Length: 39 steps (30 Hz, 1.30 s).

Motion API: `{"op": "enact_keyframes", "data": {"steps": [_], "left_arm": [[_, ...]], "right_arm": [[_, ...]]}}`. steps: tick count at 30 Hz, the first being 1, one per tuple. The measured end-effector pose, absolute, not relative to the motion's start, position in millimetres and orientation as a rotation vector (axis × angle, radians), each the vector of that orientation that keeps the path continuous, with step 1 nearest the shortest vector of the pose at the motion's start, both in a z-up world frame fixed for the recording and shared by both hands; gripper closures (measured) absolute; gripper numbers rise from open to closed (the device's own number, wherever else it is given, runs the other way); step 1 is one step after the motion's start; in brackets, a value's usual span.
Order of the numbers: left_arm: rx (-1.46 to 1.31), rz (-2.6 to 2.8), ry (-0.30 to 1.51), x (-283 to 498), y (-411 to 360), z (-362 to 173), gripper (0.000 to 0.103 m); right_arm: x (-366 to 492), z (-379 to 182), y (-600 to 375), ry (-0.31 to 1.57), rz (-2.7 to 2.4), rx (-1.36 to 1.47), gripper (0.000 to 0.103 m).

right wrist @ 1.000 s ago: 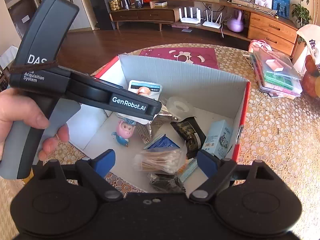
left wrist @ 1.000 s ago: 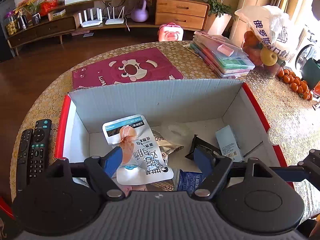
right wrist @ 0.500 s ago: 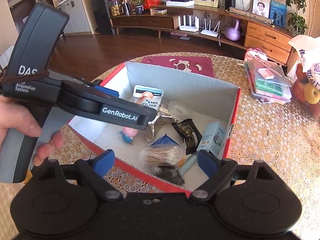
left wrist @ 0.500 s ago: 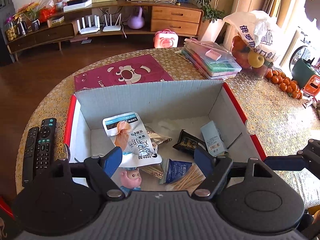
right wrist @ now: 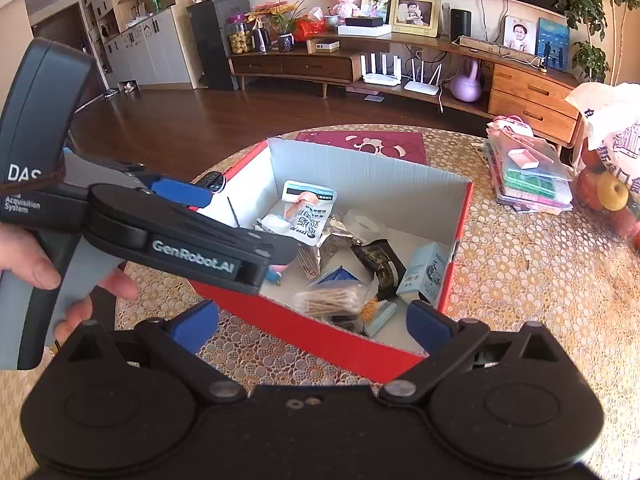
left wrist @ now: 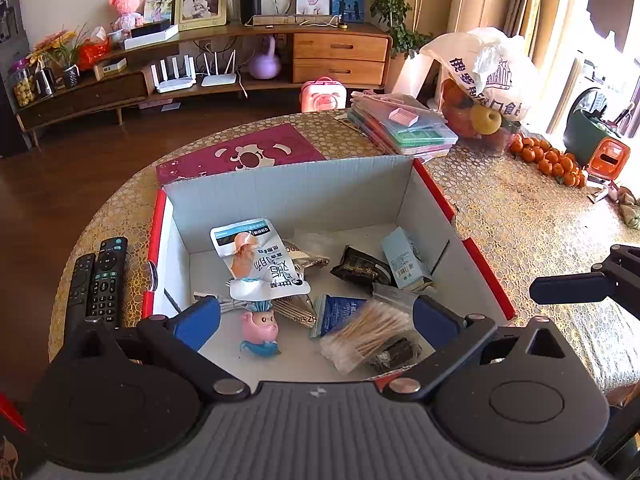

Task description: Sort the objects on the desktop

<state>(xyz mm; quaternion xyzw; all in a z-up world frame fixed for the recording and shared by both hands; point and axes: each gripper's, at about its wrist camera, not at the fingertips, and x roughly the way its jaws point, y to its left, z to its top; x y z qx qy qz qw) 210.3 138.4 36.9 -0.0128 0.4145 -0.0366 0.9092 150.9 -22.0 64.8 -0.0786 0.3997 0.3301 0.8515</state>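
In the left wrist view the left gripper [left wrist: 316, 318] hangs spread and empty above the near edge of the red box [left wrist: 436, 188], over a pig figure [left wrist: 259, 329] and cotton swabs [left wrist: 366, 332], while in the right wrist view the right gripper [right wrist: 314, 326], also spread and empty, sits outside the box's near wall [right wrist: 320, 332] on the table [right wrist: 540, 264].

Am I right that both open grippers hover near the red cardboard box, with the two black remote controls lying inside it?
Not quite: in the left wrist view the two black remote controls lie on the table beside the red cardboard box, outside it. Both grippers, left and right, are open.
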Motion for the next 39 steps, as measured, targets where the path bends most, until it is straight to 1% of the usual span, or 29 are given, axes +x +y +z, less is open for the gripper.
{"op": "enact_keyframes", "data": {"steps": [10, 19, 39], "left_arm": [[-0.031, -0.057, 0.782, 177.0, 128.3, 40.7, 0.0], [-0.109, -0.04, 0.794, 155.7, 129.3, 38.5, 0.0], [-0.074, -0.017, 0.774, 120.3, 119.9, 31.0, 0.0]], "right_arm": [[127.6, 70.3, -44.5, 0.814, 0.664, -0.153, 0.002], [111.3, 72.1, -59.0, 0.793, 0.653, -0.161, 0.002], [105.1, 72.1, -67.8, 0.795, 0.64, -0.15, 0.002]]}}
